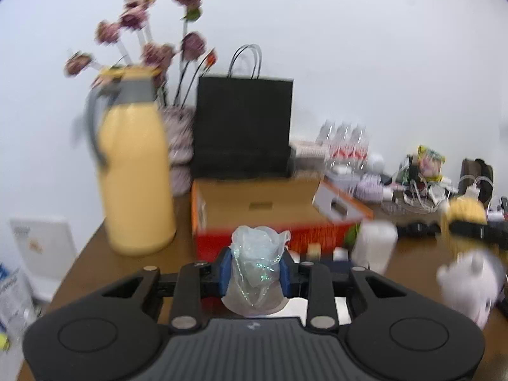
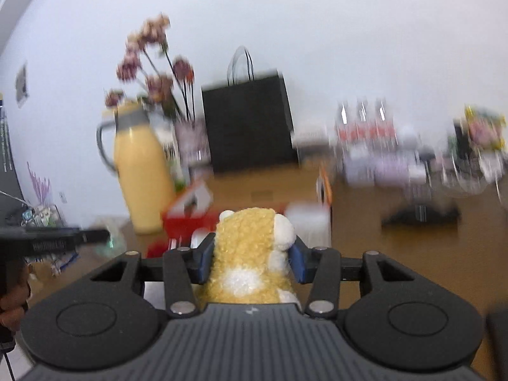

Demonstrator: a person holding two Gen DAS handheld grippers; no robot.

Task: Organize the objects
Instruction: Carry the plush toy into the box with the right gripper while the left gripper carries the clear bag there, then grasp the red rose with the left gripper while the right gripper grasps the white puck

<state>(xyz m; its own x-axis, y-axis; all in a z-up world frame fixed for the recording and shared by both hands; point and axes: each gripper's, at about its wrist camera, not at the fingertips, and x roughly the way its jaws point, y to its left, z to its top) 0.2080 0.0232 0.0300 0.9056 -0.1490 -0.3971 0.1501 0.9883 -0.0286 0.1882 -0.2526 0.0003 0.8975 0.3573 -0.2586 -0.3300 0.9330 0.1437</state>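
Left gripper point(image 1: 254, 273) pinches a light, crinkly plastic-wrapped cup point(image 1: 255, 270) between its pads; right gripper point(image 2: 252, 262) squeezes a soft, compressible plush toy point(image 2: 250, 254) at mid-body, both ahead of the fingers

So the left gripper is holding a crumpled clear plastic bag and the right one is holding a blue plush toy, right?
Not quite. The plush toy clamped in the right gripper is yellow and white, not blue, as the right wrist view shows. The left gripper does hold the crumpled clear plastic bag.
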